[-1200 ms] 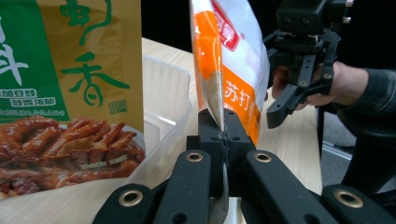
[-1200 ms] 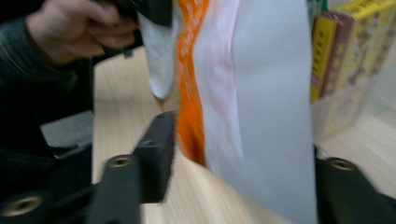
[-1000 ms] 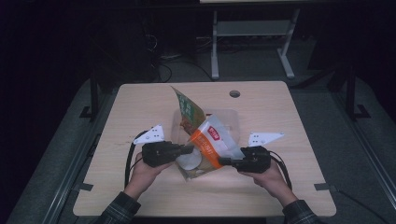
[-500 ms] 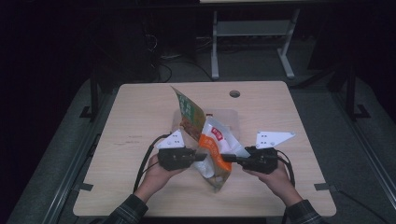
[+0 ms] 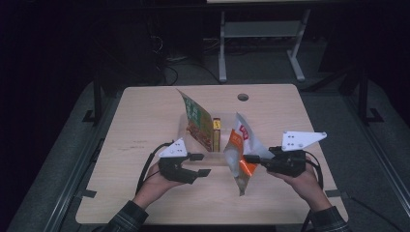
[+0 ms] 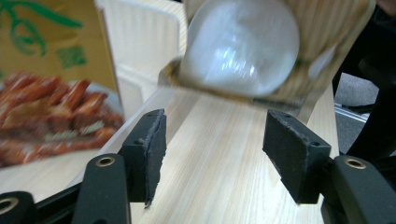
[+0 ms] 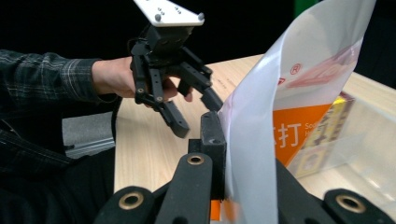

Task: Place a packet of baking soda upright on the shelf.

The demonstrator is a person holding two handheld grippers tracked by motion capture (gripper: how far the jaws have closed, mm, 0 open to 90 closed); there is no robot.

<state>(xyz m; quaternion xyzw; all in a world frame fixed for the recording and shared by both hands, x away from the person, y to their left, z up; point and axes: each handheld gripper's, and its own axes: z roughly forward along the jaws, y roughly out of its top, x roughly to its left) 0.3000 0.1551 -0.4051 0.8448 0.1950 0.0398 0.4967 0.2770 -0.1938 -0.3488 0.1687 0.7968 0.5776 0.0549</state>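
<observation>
My right gripper (image 5: 249, 158) is shut on the edge of an orange and white snack bag (image 5: 240, 151), held upright just right of the clear container (image 5: 218, 159). In the right gripper view the jaws of this gripper (image 7: 224, 135) pinch the bag's (image 7: 289, 116) pale film. My left gripper (image 5: 196, 164) stands open in front of the container, holding nothing. Its own view has the left gripper (image 6: 212, 140) open over bare wood, with the bag's silvery underside (image 6: 243, 46) ahead. A green food bag (image 5: 198, 121) and a yellow box (image 5: 216, 133) stand in the container.
The wooden table (image 5: 145, 121) has a cable hole (image 5: 242, 97) near its far edge. The green bag's food picture (image 6: 56, 93) lies close on the left in the left gripper view. My left gripper (image 7: 196, 114) appears across the table in the right gripper view. Dark floor surrounds the table.
My left gripper let go of the snack bag, opened and drew back to the left. My right gripper kept its hold and carried the bag to the right, clear of the container.
</observation>
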